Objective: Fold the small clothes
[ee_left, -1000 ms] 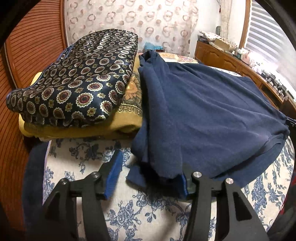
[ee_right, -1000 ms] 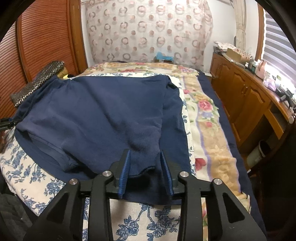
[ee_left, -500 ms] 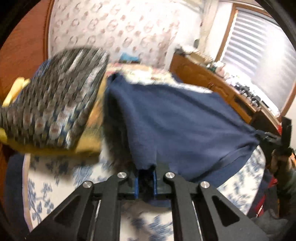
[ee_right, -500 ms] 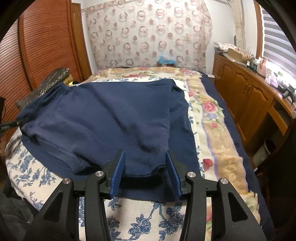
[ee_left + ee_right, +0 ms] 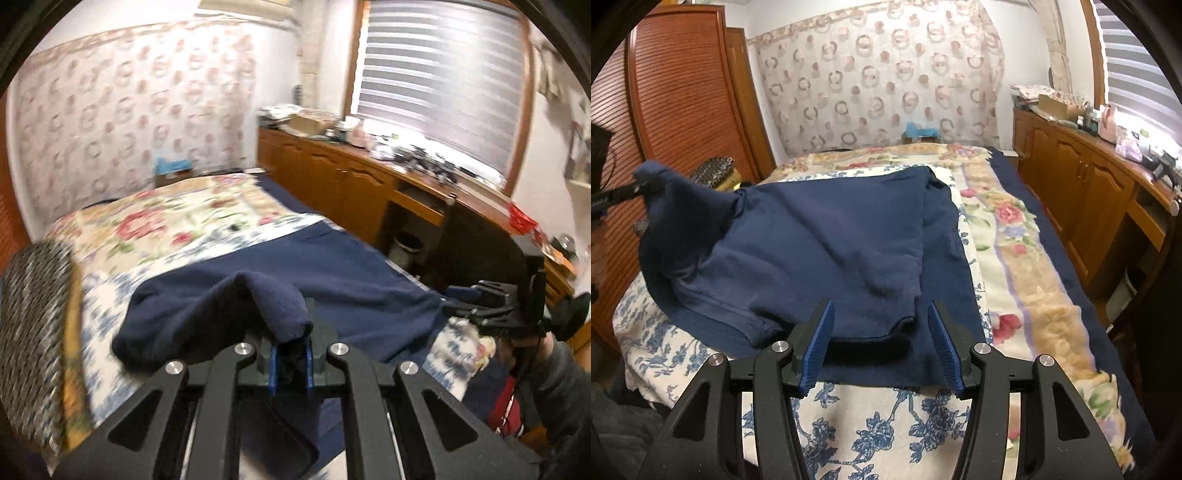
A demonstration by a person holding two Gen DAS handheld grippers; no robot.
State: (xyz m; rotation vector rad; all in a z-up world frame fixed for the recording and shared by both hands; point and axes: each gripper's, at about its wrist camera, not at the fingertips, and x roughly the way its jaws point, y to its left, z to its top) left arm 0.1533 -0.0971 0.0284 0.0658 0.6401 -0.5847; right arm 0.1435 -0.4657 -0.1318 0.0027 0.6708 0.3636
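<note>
You are pinching a bunched corner of the navy garment [image 5: 332, 280] in the left gripper [image 5: 290, 363], its jaws closed tight on the cloth and holding that corner up off the bed [image 5: 1045, 295]. The right gripper [image 5: 881, 347] is opening its jaws around the near hem; cloth is lying between the blue pads [image 5: 820, 343], but they are not pressing it.

The garment is lying spread on the bed, its long axis running from 6 toward 12 o'clock in the right wrist view, hem near you, far edge toward the curtain [image 5: 879, 81].

The risk, as I judge it: with the hem unheld, you are likely dragging the whole garment sideways instead of folding it, leaving a skewed crease. The thin pinch could also slip. The patterned pillow [image 5: 33, 332] at 9 o'clock could snag the cloth.
</note>
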